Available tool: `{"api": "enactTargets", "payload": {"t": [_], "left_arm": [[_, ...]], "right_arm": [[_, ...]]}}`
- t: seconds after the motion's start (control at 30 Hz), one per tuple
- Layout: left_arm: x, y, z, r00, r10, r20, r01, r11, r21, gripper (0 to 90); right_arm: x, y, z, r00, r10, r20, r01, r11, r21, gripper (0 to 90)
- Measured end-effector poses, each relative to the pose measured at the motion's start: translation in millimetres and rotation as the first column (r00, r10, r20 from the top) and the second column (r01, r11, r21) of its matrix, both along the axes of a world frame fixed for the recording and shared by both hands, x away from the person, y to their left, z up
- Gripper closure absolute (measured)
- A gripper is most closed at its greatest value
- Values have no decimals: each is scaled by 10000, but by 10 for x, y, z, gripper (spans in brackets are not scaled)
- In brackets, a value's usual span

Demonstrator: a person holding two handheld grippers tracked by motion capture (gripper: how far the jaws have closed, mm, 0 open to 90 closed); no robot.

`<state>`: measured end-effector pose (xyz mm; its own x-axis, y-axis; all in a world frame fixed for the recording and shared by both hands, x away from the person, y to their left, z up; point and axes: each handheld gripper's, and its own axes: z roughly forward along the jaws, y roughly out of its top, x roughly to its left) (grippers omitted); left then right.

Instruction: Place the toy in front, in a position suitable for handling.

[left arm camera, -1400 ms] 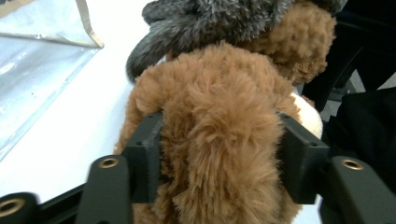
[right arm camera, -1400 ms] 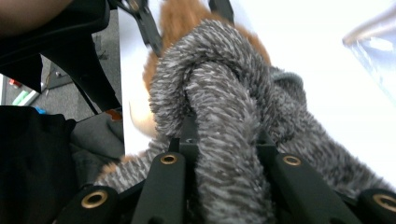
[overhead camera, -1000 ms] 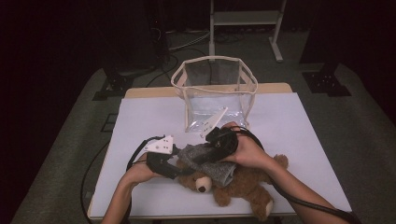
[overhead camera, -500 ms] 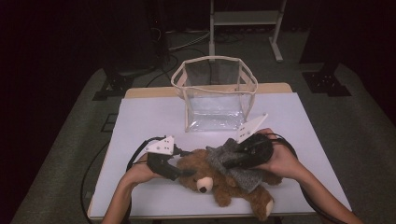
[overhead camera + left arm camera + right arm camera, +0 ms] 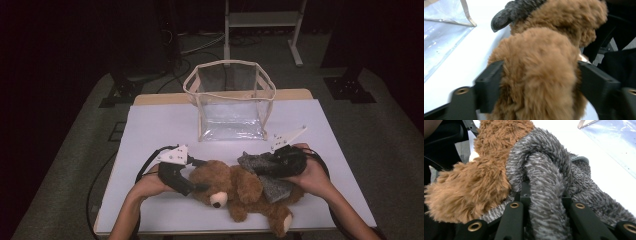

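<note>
Bear (image 5: 235, 187) lies on its back on the white worktop (image 5: 150, 125), near my edge, head toward my left. Grey cloth (image 5: 265, 172) is draped over its body. My right tongs (image 5: 262, 167) are clamped tight on a fold of that cloth. My left tongs (image 5: 202, 175) have just been opening; the jaws straddle the bear's head, fur between them. Clear bag (image 5: 230, 102) stands upright behind, apart.

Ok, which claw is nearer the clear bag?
Right. The right claw, shut on the grey cloth, sits just below the bag's right corner; the left claw straddles the teddy's head, further off.
</note>
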<state>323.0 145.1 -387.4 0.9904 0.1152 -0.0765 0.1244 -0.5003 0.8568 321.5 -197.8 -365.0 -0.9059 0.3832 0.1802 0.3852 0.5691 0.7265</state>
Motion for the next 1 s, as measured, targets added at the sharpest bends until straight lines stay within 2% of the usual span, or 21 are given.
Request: {"api": "enactTargets", "payload": {"t": [0.03,0.07,0.1,0.17,0.23,0.43,0.5,0.53,0.6,0.7,0.77,0.83,0.87,0.9,1.0], "left_arm": [[0,0,0,10000,0,0,0,10000,0,175],[-14,-40,1,10000,-28,-57,28,10000,4,140],[-20,-66,-1,10000,-20,-38,20,10000,70,140],[-26,-164,-14,9998,140,-140,-134,9990,423,72],[-27,-197,-23,9996,153,-238,-142,9989,451,32],[-48,-378,-67,9996,13,-280,8,9972,746,6],[-29,-477,-114,9990,151,-414,-104,9938,1108,6],[-15,-506,-131,9978,263,-615,-183,9918,1265,10],[5,-525,-126,9966,460,-678,-363,9897,1385,76],[9,-520,-58,9989,463,-66,-449,9886,1440,261],[43,-542,-22,9977,556,400,-607,9883,1400,328],[75,-552,-5,9968,651,472,-710,9879,1380,349],[153,-569,32,9948,796,632,-875,9872,1333,356],[153,-569,32,9948,796,632,-875,9872,1333,362],[296,-565,121,9883,897,1237,-1069,9844,1397,371]], "right_arm": [[0,0,0,10000,0,0,0,10000,0,733],[-85,-4,-25,10000,28,64,-29,9999,133,735],[-85,-4,-25,10000,28,64,-29,9999,133,735],[-179,-13,-54,9999,56,101,-60,9994,353,737],[-242,-23,-67,9999,60,145,-66,9990,447,738],[-333,-50,-100,9997,34,246,-51,9975,707,740],[-325,-65,-112,9998,14,181,-28,9969,792,740],[-313,-67,-115,9999,6,157,-18,9969,792,740],[-284,-71,-114,9999,-62,129,53,9973,734,740],[-205,-106,-111,9999,-135,-62,140,9960,882,737],[-120,-148,-104,9994,-235,-241,260,9938,1081,736],[-70,-168,-100,9989,-292,-364,333,9925,1176,736],[48,-206,-80,9976,-513,-464,568,9903,1265,735],[48,-206,-80,9976,-513,-464,568,9903,1265,735],[233,-171,-30,9966,-740,-353,779,9890,1259,736]]}}
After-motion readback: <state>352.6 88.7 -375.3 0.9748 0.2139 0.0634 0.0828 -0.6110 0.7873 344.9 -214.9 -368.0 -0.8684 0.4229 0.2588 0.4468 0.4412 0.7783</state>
